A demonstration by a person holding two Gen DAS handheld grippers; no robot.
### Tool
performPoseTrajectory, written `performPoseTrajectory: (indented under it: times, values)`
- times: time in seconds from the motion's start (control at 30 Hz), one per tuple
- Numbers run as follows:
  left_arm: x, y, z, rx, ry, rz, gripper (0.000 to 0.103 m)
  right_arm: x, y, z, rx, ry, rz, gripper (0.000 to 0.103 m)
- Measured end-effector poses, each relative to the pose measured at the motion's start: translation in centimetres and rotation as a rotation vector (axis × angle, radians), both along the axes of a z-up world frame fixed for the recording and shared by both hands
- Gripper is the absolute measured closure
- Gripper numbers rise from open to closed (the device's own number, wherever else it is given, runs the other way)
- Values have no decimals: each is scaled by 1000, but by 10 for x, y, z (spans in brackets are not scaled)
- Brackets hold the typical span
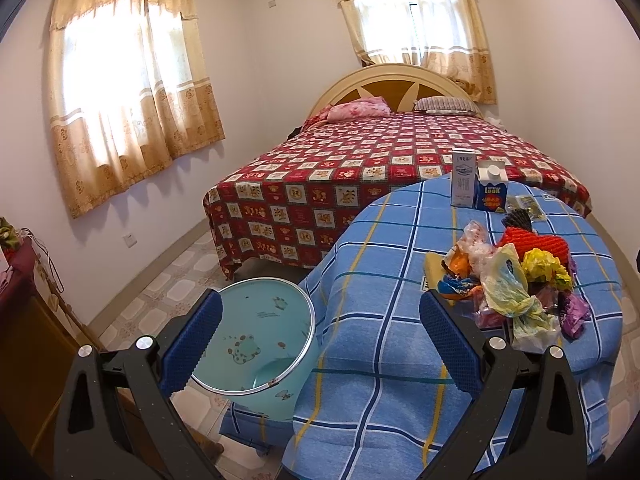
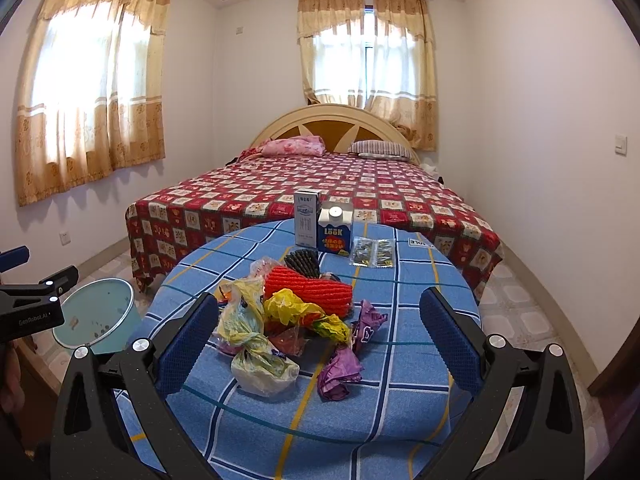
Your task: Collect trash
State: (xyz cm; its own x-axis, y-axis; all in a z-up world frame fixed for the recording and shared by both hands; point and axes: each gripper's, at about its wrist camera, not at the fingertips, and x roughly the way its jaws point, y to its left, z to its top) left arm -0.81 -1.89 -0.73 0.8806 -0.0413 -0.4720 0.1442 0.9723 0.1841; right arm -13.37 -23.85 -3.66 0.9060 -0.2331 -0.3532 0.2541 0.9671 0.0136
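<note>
A heap of crumpled wrappers and plastic bags [image 2: 288,320] lies on the round table under a blue checked cloth [image 2: 400,360]; it shows at the right of the left wrist view as the trash heap [image 1: 508,284]. A light blue bin [image 1: 256,344] stands on the floor left of the table, also seen as the bin [image 2: 96,316]. My left gripper [image 1: 320,340] is open and empty, hanging over the table's left edge and the bin. My right gripper [image 2: 320,340] is open and empty, just short of the heap. The left gripper's body [image 2: 28,304] juts in at the left.
Two cartons [image 2: 324,226] and a clear packet [image 2: 372,254] stand at the table's far side, with a red knitted thing [image 2: 312,288] behind the heap. A bed with a red patterned cover [image 2: 312,192] lies beyond. Dark wooden furniture [image 1: 24,320] stands at the left.
</note>
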Motion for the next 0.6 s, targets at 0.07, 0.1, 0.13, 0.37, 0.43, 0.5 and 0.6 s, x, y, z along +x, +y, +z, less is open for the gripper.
performPoseTrajectory:
  times: [0.07, 0.1, 0.13, 0.37, 0.43, 0.5, 0.6]
  values:
    - [0, 1, 0, 1, -2, 2, 6, 0, 1, 0, -1, 2, 1, 5]
    - [0, 1, 1, 0, -1, 3, 6, 0, -1, 0, 0, 1, 1, 5]
    - [0, 2, 1, -2, -2, 4, 6, 0, -1, 0, 0, 1, 0, 5]
    - [0, 2, 1, -1, -3, 5, 6, -1, 0, 0, -1, 1, -1, 5]
    - [0, 2, 1, -2, -4, 6, 6, -1, 0, 1, -1, 2, 0, 5]
    - [0, 3, 2, -3, -5, 8, 6, -1, 0, 1, 1, 1, 0, 5]
    - [0, 5, 3, -2, -7, 10, 6, -1, 0, 1, 0, 1, 0, 5]
